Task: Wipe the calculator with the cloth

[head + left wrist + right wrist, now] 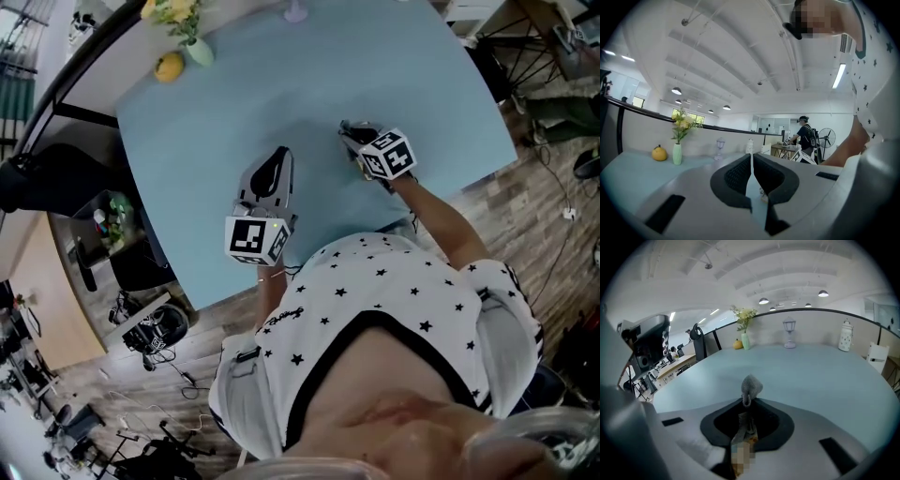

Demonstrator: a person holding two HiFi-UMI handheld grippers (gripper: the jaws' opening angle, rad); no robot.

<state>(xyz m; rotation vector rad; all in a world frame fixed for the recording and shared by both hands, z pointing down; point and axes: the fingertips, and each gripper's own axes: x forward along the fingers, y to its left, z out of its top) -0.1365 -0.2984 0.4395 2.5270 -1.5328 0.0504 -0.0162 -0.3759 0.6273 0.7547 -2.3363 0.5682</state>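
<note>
Head view: pale-blue table (281, 94) over a wood floor (525, 183), vase (198, 50) at its far edge. Right gripper (747, 400) pinches a grey cloth (751, 386); left gripper (751, 160) has its jaws pressed together, empty.

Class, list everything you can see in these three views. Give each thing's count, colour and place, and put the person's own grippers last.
smooth tabletop: one, pale blue, under both grippers
slim vase of yellow flowers: one, pale green, at the table's far edge
round fruit: one, yellow-orange, next to the vase
small lantern on a stem: one, pale lilac, at the far edge, apart from the vase
tall white lantern: one, white, further along the far edge
small grey cloth: one, grey, pinched in the right gripper
left gripper: one, grey, fingers together, nothing held
right gripper: one, grey, fingers closed on the cloth
</note>
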